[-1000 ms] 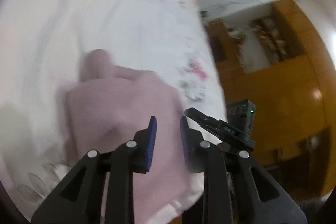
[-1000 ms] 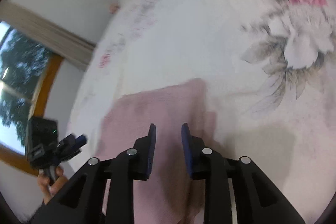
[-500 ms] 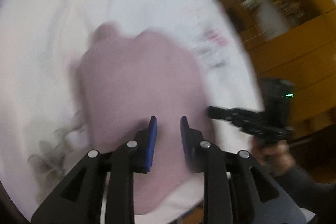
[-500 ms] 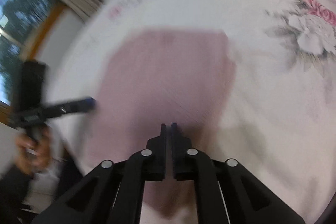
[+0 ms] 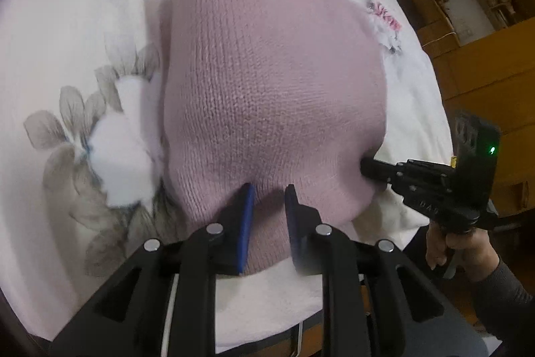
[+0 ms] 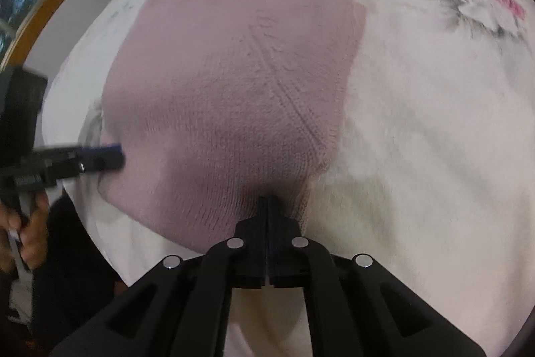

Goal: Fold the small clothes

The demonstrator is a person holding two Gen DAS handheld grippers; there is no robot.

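Left gripper [image 5: 269, 189]: at 6 o'clock in its own view, blue-padded fingers [image 5: 245, 216] apart, tips straddling the near edge of a pink knitted garment [image 5: 267, 72] that lies spread on a white bedsheet [image 5: 50, 39] with a grey flower print [image 5: 83, 149] at 9 o'clock. Right gripper [image 6: 267, 199]: at 6 o'clock in its view, jaws together and pinching the garment's near hem, with the sheet's pink-and-grey blossom [image 6: 485, 5] at 2 o'clock.

Home bedroom: floral bedspread [image 5: 77, 156], wooden cabinets [image 5: 485, 62], window [image 6: 20, 5].
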